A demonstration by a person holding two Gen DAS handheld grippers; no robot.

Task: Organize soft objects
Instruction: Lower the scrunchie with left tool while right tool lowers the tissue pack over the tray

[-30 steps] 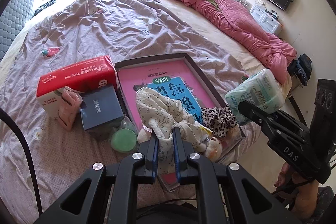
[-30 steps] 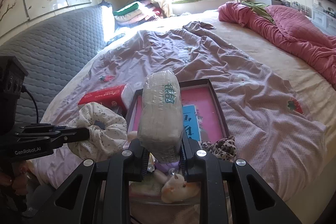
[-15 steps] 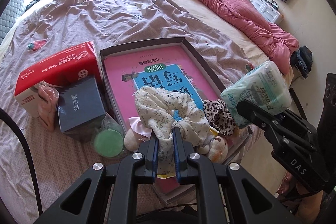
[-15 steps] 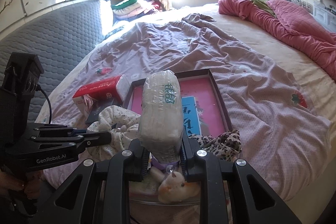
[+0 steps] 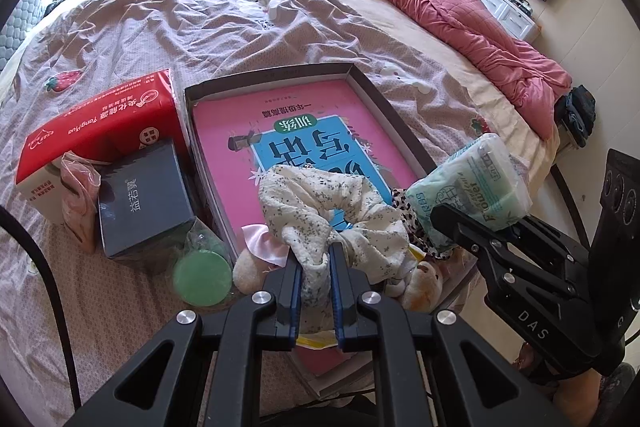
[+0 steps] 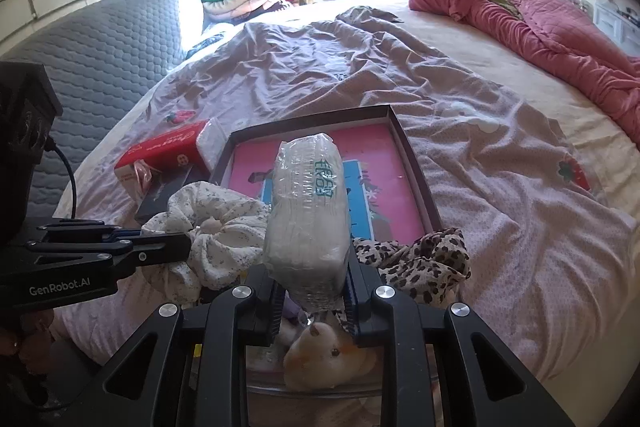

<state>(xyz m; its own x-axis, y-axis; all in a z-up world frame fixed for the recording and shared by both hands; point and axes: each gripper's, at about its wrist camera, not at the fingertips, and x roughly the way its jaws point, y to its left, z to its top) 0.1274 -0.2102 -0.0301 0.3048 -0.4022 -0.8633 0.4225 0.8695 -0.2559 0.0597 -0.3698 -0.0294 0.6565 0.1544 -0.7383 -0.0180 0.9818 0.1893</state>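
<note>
Cream, star-speckled fabric scrunchie (image 5: 332, 211) pinched in the left gripper (image 5: 315, 267); clear-wrapped pack of white tissues (image 6: 308, 211) clamped in the right gripper (image 6: 312, 301).

Both loads hang over the near end of the shallow dark-rimmed box (image 5: 280, 75), whose floor is a pink book cover with a blue panel; held there, each can likely be dropped straight inside. The left jaws are closed on a fold of the scrunchie, so the rest of the ring flops forward over the box. The right jaws grip the pack by its lower end, upright. At the box's near edge lie a leopard-print cloth (image 6: 416, 259) and a small plush toy (image 6: 328, 351). Left of the box sit a red tissue carton (image 5: 100, 123), a dark box (image 5: 144, 199) and a green round lid (image 5: 202, 277).
</note>
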